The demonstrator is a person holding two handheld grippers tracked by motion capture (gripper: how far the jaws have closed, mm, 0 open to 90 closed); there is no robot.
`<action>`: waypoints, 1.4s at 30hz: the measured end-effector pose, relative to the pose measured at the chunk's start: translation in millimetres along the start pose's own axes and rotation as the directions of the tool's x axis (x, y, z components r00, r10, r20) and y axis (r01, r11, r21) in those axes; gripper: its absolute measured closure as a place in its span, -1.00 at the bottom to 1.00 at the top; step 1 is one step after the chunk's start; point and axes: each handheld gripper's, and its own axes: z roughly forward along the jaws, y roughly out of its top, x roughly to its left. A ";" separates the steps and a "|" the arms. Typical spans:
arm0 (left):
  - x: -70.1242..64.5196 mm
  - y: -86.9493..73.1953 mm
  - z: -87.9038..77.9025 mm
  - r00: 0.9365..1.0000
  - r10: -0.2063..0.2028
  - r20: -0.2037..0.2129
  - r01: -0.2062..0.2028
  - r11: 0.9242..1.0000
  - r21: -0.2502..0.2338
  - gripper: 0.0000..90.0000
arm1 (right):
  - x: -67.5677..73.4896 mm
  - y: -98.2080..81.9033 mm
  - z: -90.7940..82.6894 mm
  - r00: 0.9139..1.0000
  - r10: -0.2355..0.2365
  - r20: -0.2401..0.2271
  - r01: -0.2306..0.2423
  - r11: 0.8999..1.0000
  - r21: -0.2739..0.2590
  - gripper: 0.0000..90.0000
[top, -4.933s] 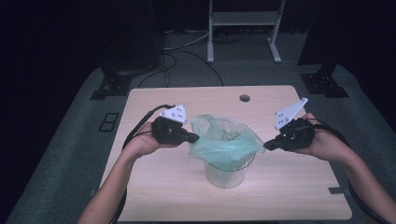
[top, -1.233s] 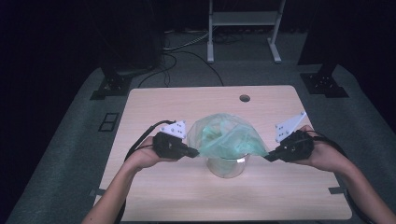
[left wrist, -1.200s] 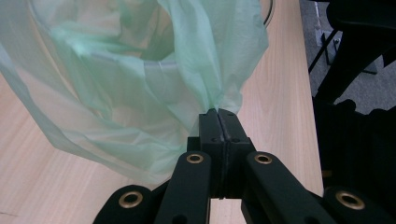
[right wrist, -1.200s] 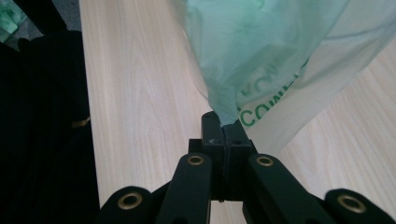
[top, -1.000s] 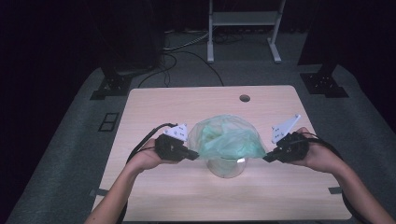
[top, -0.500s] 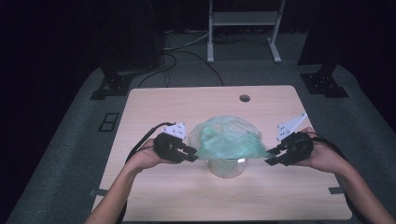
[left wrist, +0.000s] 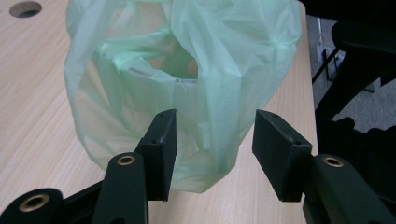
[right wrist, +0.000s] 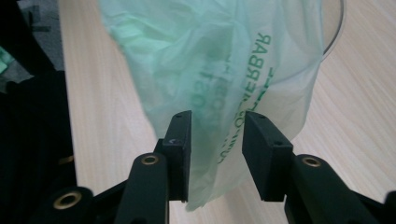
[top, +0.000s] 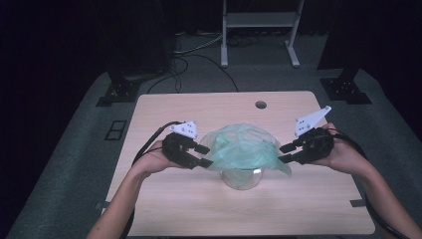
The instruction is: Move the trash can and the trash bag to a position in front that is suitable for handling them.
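Note:
A thin green plastic bag (top: 244, 147) is draped over a clear round container (top: 242, 179) at the middle of the wooden table (top: 174, 109). My left gripper (top: 205, 155) sits at the bag's left edge. Its jaws have just been opening and stand apart, with loose bag film (left wrist: 210, 56) hanging between them (left wrist: 212, 123), not pinched. My right gripper (top: 280, 154) is at the bag's right edge. Its jaws have also just opened, and a printed fold of the bag (right wrist: 210, 46) hangs in the gap (right wrist: 217, 122). The container's rim (right wrist: 338, 28) peeks out beside the bag.
A round cable hole (top: 260, 105) lies near the table's far edge. Beyond the table stands a white metal frame (top: 259, 20). Black stand bases rest on the grey floor at left (top: 119, 92) and right (top: 346, 89). Cables trail from both grippers.
Both grippers were shut on the bag's edges a second ago and now stand open. The right gripper has risen slightly. The bag sits lower over the container than several seconds ago.

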 end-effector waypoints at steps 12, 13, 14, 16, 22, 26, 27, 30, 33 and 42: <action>0.9 1.6 17.3 0.999 0.024 0.028 -0.025 0.999 0.039 0.71 | 0.0 6.2 12.3 1.000 -0.016 -0.009 0.016 1.000 0.010 1.00; -0.6 2.4 16.2 0.999 0.031 0.021 -0.032 0.999 0.025 0.80 | 1.4 6.4 11.6 1.000 -0.021 -0.009 0.021 1.000 0.009 1.00; -1.5 3.2 14.7 0.999 0.036 0.024 -0.037 0.999 0.017 0.85 | 3.4 6.6 10.4 1.000 -0.023 -0.020 0.023 1.000 0.006 1.00; -4.3 4.9 11.4 0.999 0.045 0.029 -0.045 0.999 0.002 0.87 | 6.9 6.9 8.1 0.999 -0.033 -0.031 0.033 0.999 0.001 1.00; -15.0 6.8 1.2 0.995 0.091 0.040 -0.090 0.996 -0.016 0.86 | 20.4 9.0 -3.7 0.995 -0.068 -0.068 0.066 0.997 -0.033 1.00; -21.5 3.2 2.7 0.992 0.109 0.061 -0.109 0.994 -0.002 0.85 | 28.6 6.8 -7.5 0.989 -0.077 -0.122 0.072 0.996 -0.045 1.00; -22.6 1.9 4.0 0.991 0.113 0.068 -0.114 0.993 0.007 0.86 | 30.2 6.1 -7.0 0.988 -0.075 -0.134 0.070 0.997 -0.040 1.00; -24.3 -3.3 10.8 0.992 0.102 0.078 -0.104 0.994 0.026 0.86 | 33.5 1.9 -1.1 0.985 -0.076 -0.156 0.076 0.997 -0.006 1.00; -22.8 -8.0 17.1 0.992 0.098 0.075 -0.102 0.994 0.050 0.86 | 34.7 -3.0 7.7 0.983 -0.067 -0.172 0.073 0.997 0.033 1.00; -17.5 -20.4 35.2 0.995 0.078 0.063 -0.084 0.991 0.107 0.87 | 29.5 -16.4 33.5 0.982 -0.035 -0.185 0.058 0.991 0.117 1.00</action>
